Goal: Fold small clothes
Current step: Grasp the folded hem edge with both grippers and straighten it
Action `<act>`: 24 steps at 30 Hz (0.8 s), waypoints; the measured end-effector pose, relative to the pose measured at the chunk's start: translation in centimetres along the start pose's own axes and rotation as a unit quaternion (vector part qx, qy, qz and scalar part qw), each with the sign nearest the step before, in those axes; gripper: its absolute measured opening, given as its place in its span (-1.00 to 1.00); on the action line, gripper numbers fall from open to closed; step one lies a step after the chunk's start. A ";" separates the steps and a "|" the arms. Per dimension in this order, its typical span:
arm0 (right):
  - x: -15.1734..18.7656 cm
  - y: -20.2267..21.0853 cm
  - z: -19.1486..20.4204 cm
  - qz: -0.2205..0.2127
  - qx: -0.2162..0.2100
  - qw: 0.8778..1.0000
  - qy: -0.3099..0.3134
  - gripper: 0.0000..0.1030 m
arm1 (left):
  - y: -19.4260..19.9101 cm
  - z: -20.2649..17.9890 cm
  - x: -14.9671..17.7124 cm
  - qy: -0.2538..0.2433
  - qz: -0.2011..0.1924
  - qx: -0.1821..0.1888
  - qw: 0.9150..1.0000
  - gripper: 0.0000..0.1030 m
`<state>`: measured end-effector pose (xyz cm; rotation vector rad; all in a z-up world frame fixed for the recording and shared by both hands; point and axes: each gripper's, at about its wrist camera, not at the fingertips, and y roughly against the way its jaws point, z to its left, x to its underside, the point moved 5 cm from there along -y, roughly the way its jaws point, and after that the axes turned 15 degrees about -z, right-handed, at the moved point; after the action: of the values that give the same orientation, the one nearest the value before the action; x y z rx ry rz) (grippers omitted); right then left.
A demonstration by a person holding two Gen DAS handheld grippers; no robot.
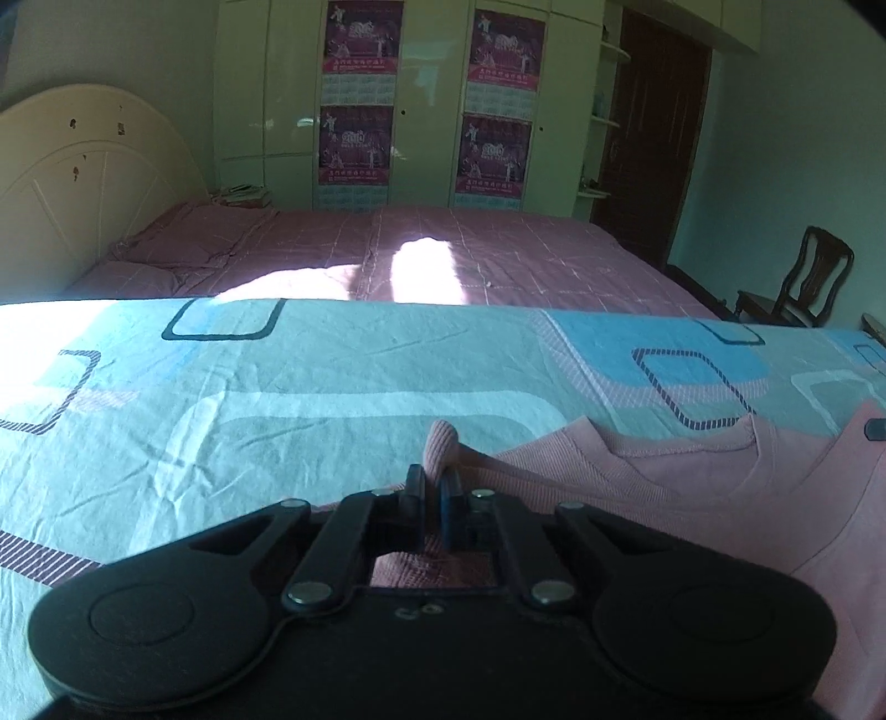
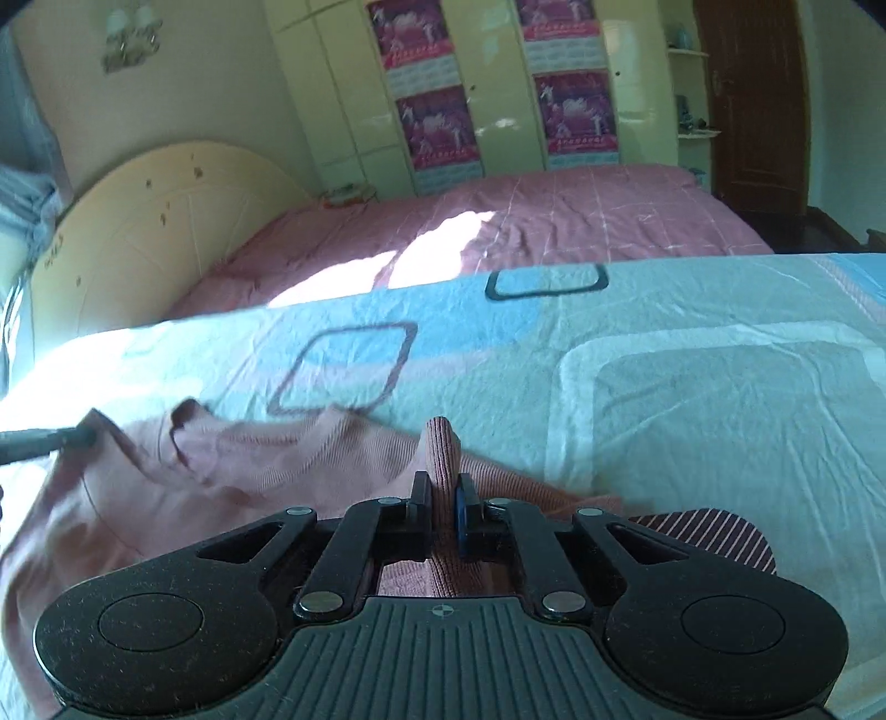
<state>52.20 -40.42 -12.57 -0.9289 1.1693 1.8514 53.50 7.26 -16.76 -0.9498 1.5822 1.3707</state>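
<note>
While pinched, pink top [image 1: 637, 498] fold protrudes between left claw [image 1: 433, 487] tips

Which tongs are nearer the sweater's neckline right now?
Neither clearly. The left tongs pinch the pink sweater left of its neckline; the right tongs pinch it on the other side. The gaps look similar.

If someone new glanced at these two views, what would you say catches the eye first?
First, the pink top spread on the blue patterned sheet, with a fold of it pinched in each gripper: the left gripper near one shoulder, the right gripper near the other. Behind, sunlight falls in bright patches on the pink bed, below the wardrobe's purple posters.
</note>
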 end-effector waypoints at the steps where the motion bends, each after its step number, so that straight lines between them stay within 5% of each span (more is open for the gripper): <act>1: -0.4 0.3 -0.1 -0.016 0.006 1.000 -0.007 -0.88 | 0.3 0.2 -0.4 0.004 -0.015 -0.011 1.000 -0.91; 4: -1.2 0.1 -0.8 -0.050 0.045 0.998 -0.015 -0.89 | -0.3 0.7 -0.6 0.019 -0.023 -0.046 0.998 -0.91; 8: 1.2 -2.5 -1.8 0.004 0.089 0.996 -0.016 -0.89 | -2.4 0.5 1.7 0.003 0.023 -0.079 0.997 -0.91; 12: 1.2 -1.9 -2.4 0.006 0.059 0.996 -0.066 -0.87 | -2.4 0.0 2.3 -0.020 0.035 -0.075 0.996 -0.90; 15: 0.2 -1.0 -2.8 0.007 0.048 0.996 -0.070 -0.44 | -2.3 0.2 2.7 -0.030 0.045 -0.069 0.996 -0.87; 23: 3.0 -1.8 -0.3 0.063 0.033 0.997 0.011 -0.45 | -2.2 -0.1 3.2 -0.030 0.043 -0.079 0.995 -0.86; 24: 3.1 -1.9 -0.2 0.062 0.037 0.997 0.015 -0.67 | -2.1 -0.1 3.2 -0.032 0.043 -0.079 0.995 -0.86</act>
<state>52.42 -39.40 -16.06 -0.8633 1.3304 1.8835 54.19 6.79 -20.52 -0.9301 1.4990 1.5902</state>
